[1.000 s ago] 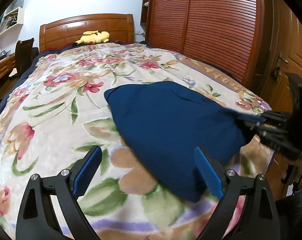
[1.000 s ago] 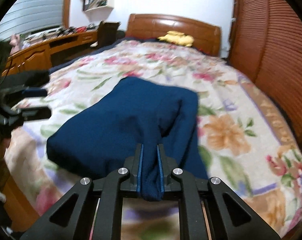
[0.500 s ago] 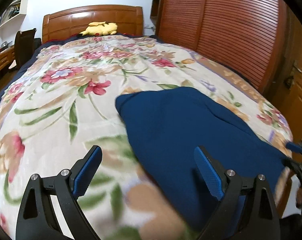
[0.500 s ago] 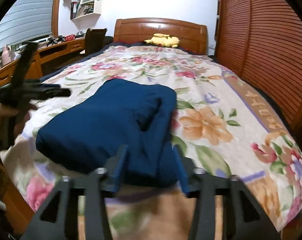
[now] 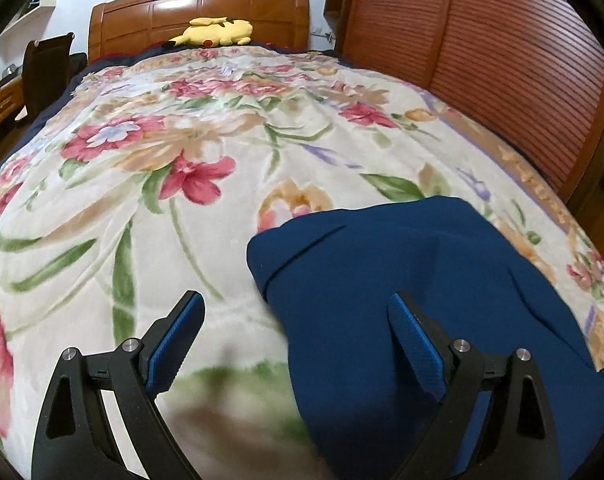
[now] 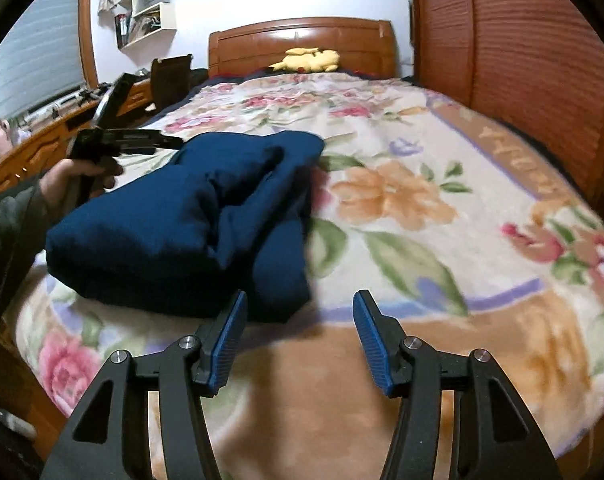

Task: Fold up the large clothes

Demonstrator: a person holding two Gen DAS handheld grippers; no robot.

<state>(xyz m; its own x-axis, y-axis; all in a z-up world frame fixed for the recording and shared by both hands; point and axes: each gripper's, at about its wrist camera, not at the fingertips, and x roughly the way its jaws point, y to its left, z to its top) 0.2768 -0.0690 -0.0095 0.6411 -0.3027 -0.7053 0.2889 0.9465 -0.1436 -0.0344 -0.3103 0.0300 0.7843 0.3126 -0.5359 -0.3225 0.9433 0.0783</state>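
A folded navy blue garment (image 5: 402,280) lies on the floral blanket (image 5: 181,184) near the foot of the bed; it also shows in the right wrist view (image 6: 189,216). My left gripper (image 5: 297,336) is open and empty, its right finger over the garment's near left part. My right gripper (image 6: 299,332) is open and empty, just off the garment's near right corner. The left gripper (image 6: 117,142) shows in the right wrist view, held in a hand at the garment's left side.
A yellow plush toy (image 5: 213,32) lies by the wooden headboard (image 5: 197,8). A slatted wooden wardrobe (image 5: 482,52) runs along the bed's right side. A desk (image 6: 41,140) and chair (image 6: 171,80) stand to the left.
My right gripper opened and let go of the garment's edge, then drew back. My left gripper moved in toward the garment's left side, staying open.
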